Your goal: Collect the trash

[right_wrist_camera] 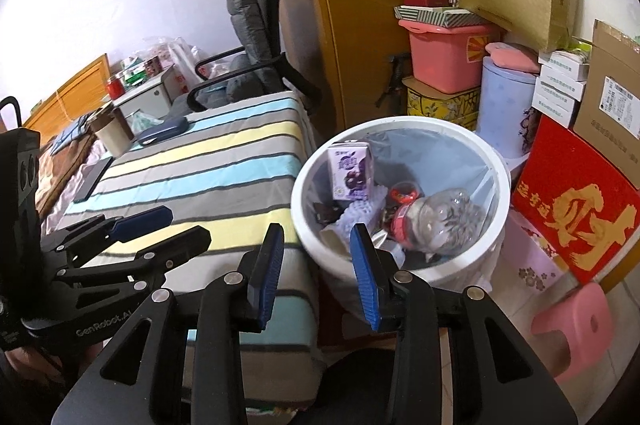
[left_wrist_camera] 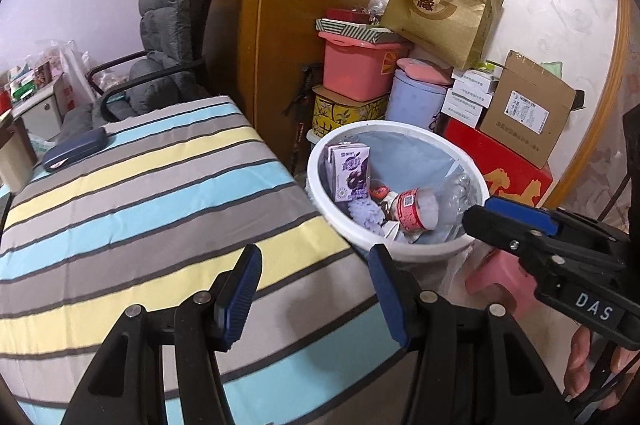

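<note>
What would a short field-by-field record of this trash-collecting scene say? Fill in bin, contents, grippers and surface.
bin: round white plastic trash bin, beside the bed
contents: purple drink carton, clear plastic bottle with red label, other scraps
left gripper: open, empty, over the bed edge
right gripper: open, empty, near the bin rim
surface: striped bedsheet
</note>
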`<state>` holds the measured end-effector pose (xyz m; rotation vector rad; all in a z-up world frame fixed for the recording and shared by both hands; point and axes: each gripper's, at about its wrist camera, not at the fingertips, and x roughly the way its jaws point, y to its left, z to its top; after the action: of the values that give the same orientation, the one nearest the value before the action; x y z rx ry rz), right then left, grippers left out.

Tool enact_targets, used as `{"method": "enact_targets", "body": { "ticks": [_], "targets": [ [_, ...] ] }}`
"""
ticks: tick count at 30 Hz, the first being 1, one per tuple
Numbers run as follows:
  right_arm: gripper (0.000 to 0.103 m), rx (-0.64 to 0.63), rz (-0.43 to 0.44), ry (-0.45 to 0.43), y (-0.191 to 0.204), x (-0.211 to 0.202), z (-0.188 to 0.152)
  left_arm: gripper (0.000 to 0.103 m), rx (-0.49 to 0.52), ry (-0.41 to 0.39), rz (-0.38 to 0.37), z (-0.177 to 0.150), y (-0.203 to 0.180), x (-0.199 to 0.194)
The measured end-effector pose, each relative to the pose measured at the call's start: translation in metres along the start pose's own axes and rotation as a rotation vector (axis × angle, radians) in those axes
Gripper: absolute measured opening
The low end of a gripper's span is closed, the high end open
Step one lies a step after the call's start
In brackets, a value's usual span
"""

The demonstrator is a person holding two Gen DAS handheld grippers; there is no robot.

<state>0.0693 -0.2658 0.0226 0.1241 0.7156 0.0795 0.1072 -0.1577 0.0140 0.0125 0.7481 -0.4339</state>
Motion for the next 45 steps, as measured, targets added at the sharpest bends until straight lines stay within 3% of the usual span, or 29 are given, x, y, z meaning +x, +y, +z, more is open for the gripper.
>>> {"method": "enact_targets", "body": {
  "ticks": [16,45],
  "targets": [
    [0.037,-0.042,0.028,-0.005,0.019,-0.017,-0.022,0.055,-0.062,-0.018,0.062,-0.041,0.020,-0.039],
    [0.037,-0.049,0.039,-0.008,0.022,-0.019,-0.026,0.055,-0.079,-0.035,0.088,-0.044,0.029,-0.051]
  ]
}}
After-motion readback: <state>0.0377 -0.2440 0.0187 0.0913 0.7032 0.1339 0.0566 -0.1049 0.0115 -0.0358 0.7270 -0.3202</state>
